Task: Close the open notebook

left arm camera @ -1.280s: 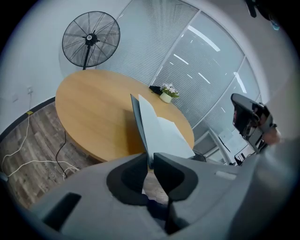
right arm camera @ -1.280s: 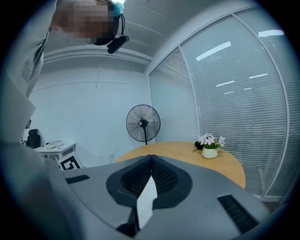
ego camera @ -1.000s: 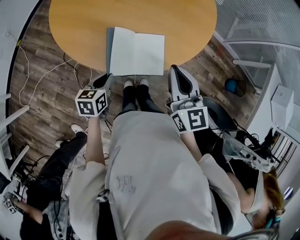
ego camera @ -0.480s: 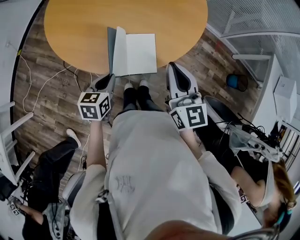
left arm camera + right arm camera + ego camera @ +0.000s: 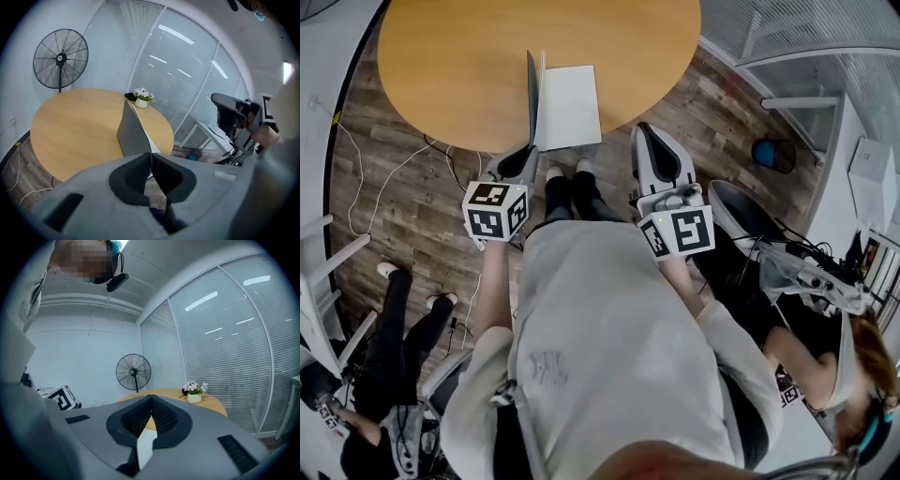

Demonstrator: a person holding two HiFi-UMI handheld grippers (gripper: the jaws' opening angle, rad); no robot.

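Where the grey-covered paper notebook [image 5: 572,108] lies at the near edge of the round wooden table [image 5: 450,66], its left cover stands upright. My left gripper [image 5: 528,150] has its jaws pinched together on that cover's near edge. My right gripper [image 5: 647,131], jaws pressed together on nothing, hangs just off the table's edge, right of the notebook.

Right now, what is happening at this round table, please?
A person with tongs in each hand is closing a notebook on the wooden table. The left tongs are shut on the near corner of its left cover, which stands about upright, so it is half closed. The right tongs are shut, empty, and apart from the notebook.
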